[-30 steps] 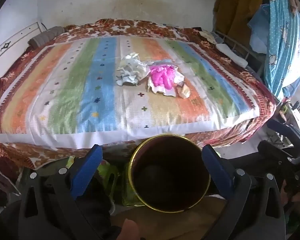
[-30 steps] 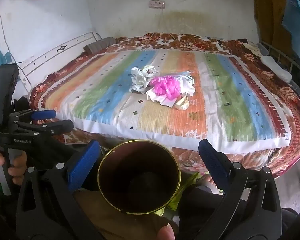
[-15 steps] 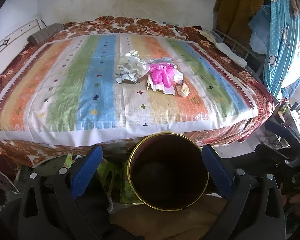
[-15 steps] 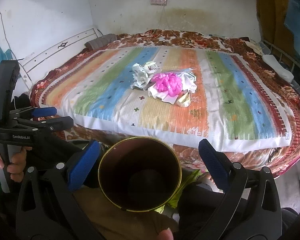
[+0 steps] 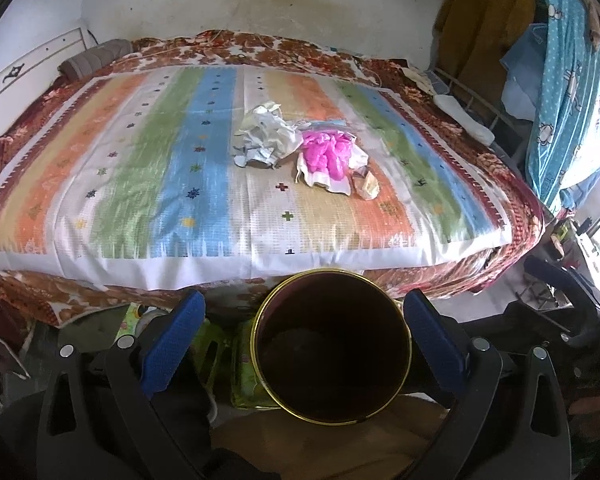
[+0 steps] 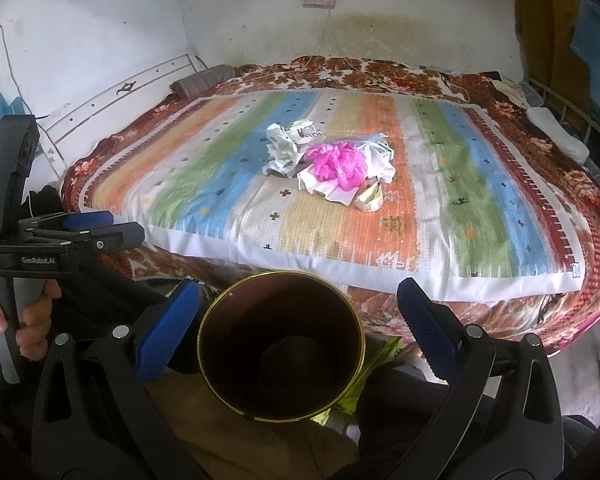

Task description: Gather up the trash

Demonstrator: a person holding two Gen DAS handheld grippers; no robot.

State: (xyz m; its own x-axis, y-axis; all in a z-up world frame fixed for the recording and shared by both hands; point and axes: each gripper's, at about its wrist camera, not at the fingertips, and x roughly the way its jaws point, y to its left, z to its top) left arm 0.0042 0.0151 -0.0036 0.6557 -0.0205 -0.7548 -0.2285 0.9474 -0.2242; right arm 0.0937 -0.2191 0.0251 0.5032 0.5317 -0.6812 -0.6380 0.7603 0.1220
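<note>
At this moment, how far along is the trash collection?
Nothing looks collected yet: the gold-rimmed bin appears empty. Nothing is in hand; the left gripper and right gripper are both open. Still left on the striped bedspread: crumpled white paper, pink plastic and a small yellowish wrapper.

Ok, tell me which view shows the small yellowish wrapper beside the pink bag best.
Right wrist view: the yellowish wrapper lies sharp and unobstructed at the pink bag's right edge. Left wrist view shows it too, slightly more blurred.
</note>
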